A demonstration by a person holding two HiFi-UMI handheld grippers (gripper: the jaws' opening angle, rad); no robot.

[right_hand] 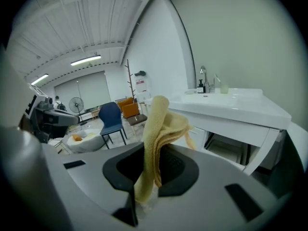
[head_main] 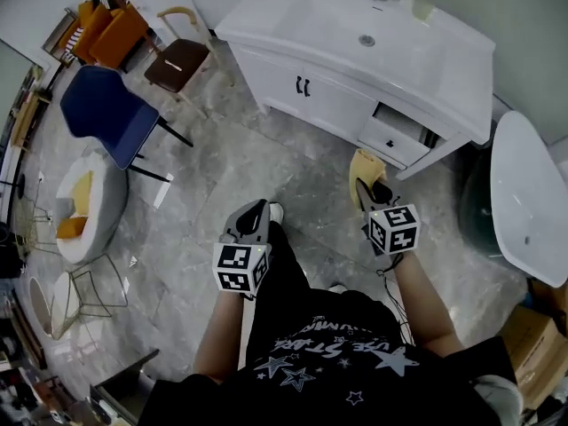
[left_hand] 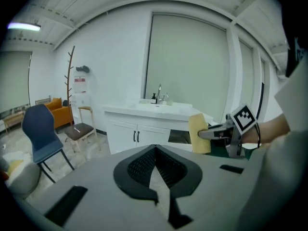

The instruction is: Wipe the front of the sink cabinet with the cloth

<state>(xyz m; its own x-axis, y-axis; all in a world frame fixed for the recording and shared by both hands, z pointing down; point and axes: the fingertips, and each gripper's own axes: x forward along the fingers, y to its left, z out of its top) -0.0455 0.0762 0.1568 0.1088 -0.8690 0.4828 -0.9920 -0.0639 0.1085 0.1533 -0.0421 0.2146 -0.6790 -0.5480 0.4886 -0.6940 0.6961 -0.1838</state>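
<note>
The white sink cabinet (head_main: 337, 96) stands ahead, with two doors bearing black handles and a lower drawer (head_main: 397, 137) pulled open at its right. My right gripper (head_main: 374, 190) is shut on a folded yellow cloth (head_main: 362, 168), held in the air short of the cabinet's right end. In the right gripper view the cloth (right_hand: 157, 134) sticks up between the jaws of the right gripper (right_hand: 155, 154), and the cabinet (right_hand: 226, 114) lies ahead to the right. My left gripper (head_main: 256, 209) hangs lower left, shut and empty. The left gripper view shows the left gripper (left_hand: 155, 149), the cabinet (left_hand: 139, 133) and the cloth (left_hand: 198, 133).
A blue chair (head_main: 106, 114), a brown-seated chair (head_main: 177, 60) and orange armchairs (head_main: 111, 29) stand to the left on the grey marble floor. A round white pouf (head_main: 84, 204) lies further left. A white oval fixture (head_main: 532, 193) sits at the right, with a cardboard box (head_main: 532, 344) below it.
</note>
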